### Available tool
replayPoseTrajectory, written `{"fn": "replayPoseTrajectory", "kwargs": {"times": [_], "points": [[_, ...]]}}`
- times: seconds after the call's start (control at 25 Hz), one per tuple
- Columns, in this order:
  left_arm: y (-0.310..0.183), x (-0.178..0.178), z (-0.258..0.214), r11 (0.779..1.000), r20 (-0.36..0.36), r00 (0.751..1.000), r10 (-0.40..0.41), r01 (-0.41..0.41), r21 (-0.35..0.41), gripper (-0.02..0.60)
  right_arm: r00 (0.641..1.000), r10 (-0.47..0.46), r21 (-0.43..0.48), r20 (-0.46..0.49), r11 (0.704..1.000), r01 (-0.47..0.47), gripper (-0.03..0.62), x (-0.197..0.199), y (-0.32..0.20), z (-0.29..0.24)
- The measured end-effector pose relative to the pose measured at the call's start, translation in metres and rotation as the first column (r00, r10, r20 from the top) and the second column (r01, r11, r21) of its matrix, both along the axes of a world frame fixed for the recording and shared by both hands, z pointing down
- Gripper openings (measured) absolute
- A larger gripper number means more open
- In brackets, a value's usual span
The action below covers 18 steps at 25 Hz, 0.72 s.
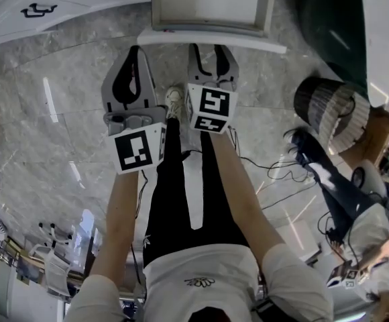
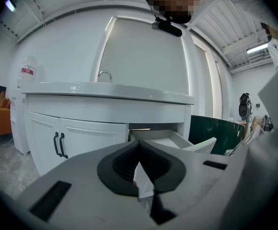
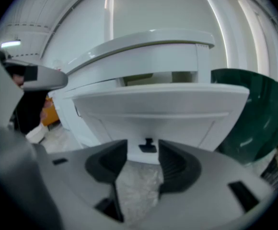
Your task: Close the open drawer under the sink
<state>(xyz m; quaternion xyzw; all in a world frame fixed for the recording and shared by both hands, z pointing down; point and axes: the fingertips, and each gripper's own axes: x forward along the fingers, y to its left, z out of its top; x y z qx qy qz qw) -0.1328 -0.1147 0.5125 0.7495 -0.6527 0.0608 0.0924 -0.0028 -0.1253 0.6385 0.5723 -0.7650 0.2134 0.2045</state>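
— Two claws out front. Pointing where?

— Both at the drawer (image 1: 214, 41). Pulled out from the white cupboard (image 2: 88, 133) under the sink (image 2: 105, 89). Wide open, bare inside.

— And the left claw (image 1: 135, 52)?

— Pinched shut, tips together, holding nothing. Near the left end of the drawer front, but apart from it.

— Right claw (image 1: 211, 51)?

— Spread wide, nothing between the pads. Straight in front of the drawer front, about the middle. Little black handle (image 3: 148, 146) showing in the gap, just past the tips.

— Touching the drawer?

— Hard to tell. Very close, maybe touching, but too blurry up there to be sure.

— Anything else around?

— Curved tap (image 2: 104, 74) on top of the sink. Grey shiny floor (image 1: 60, 113) below. One shoe (image 1: 174, 99) poking out between the two claws. Big dark green thing (image 3: 254, 114) just to the right of the drawer. Off at the right edge, another person (image 1: 375, 240), with thin wires (image 1: 275, 173) lying on the floor nearby.

— And the cupboard doors?

— Shut, over on the left, well away from both claws.
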Motion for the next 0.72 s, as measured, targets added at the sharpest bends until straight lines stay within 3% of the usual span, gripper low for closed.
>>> {"fn": "replayPoseTrajectory", "kwargs": {"times": [0.4, 0.48, 0.72], "points": [[-0.002, -0.005, 0.009, 1.0, 0.0, 1.0, -0.019, 0.019, -0.016, 0.021, 0.999, 0.043, -0.043, -0.019, 0.998, -0.044, 0.201, 0.001, -0.018, 0.025], [0.001, -0.005, 0.011, 0.999, -0.006, 1.0, -0.022, 0.022, -0.026, 0.021, 0.999, 0.04, -0.047, -0.01, 0.998, -0.041, 0.17, 0.002, -0.016, 0.026], [0.0, -0.005, 0.016, 0.999, -0.015, 0.999, -0.037, 0.037, -0.034, 0.021, 0.998, 0.009, -0.035, 0.055, 0.999, -0.007, 0.172, 0.001, -0.018, 0.03]]}}
